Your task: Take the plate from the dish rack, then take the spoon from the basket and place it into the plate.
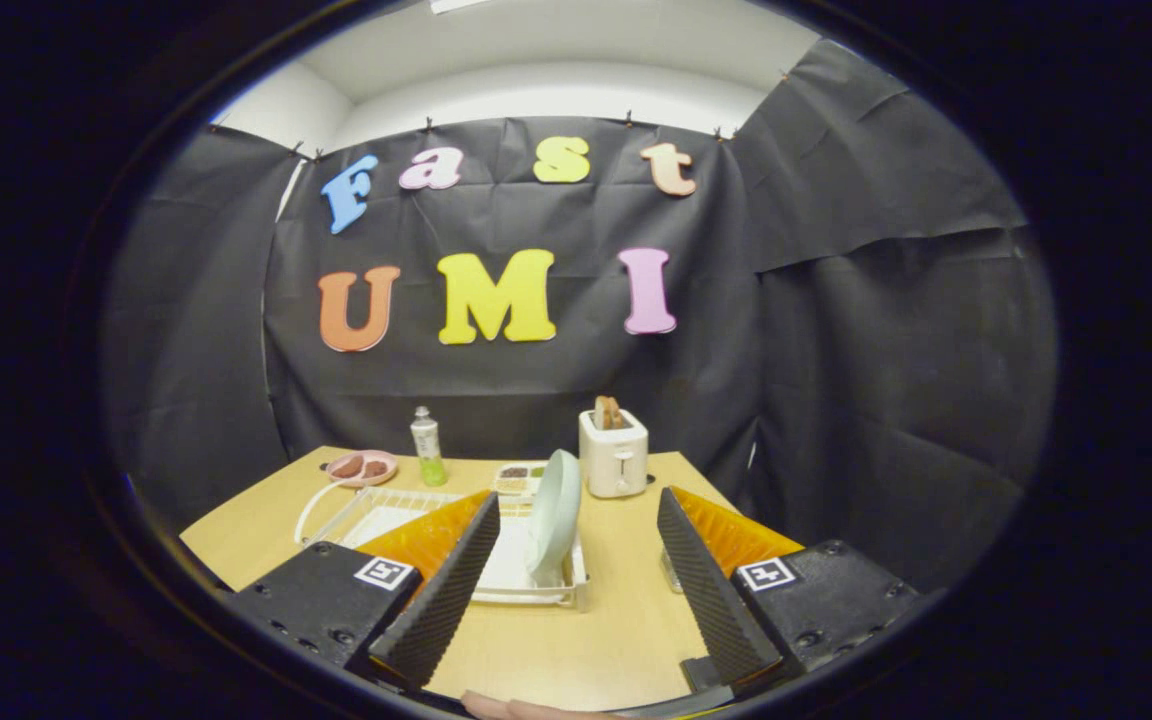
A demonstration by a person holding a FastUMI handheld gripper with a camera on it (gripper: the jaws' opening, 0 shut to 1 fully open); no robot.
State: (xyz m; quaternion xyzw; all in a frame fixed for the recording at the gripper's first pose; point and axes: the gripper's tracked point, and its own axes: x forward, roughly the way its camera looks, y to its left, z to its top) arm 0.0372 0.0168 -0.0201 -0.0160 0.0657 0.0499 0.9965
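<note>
Just ahead of the gripper point(576, 560), a pale green round plate point(554, 514) stands on edge in a white wire dish rack point(536, 592), and this rack serves as the landmark for everything else on the light wooden counter point(576, 640). The jaws are spread wide and released, holding nothing, with the plate standing beyond their tips and between the lines of the two fingers point(451, 590); the left finger overlaps the rack's near middle part, while the right finger sits clear of the rack on its right side above bare wood. The plate stands at the right end of the rack, upright with a slight tilt, its face turned toward the rack's open left part. Behind the rack, a small clear rectangular box point(520, 478) with dark and green contents sits close to its far edge. Behind and to the right of the rack stands a white two-slot toaster point(614, 454) with brown toast slices point(608, 412) sticking up from the top. Behind the rack's left portion stands a clear plastic bottle point(427, 446) with green liquid low inside, and farther left of that lies a pink round dish point(362, 467) carrying brown pieces. At the counter's near edge, in front of the rack, a fingertip of a person point(511, 708) peeks in between the fingers' bases.
</note>
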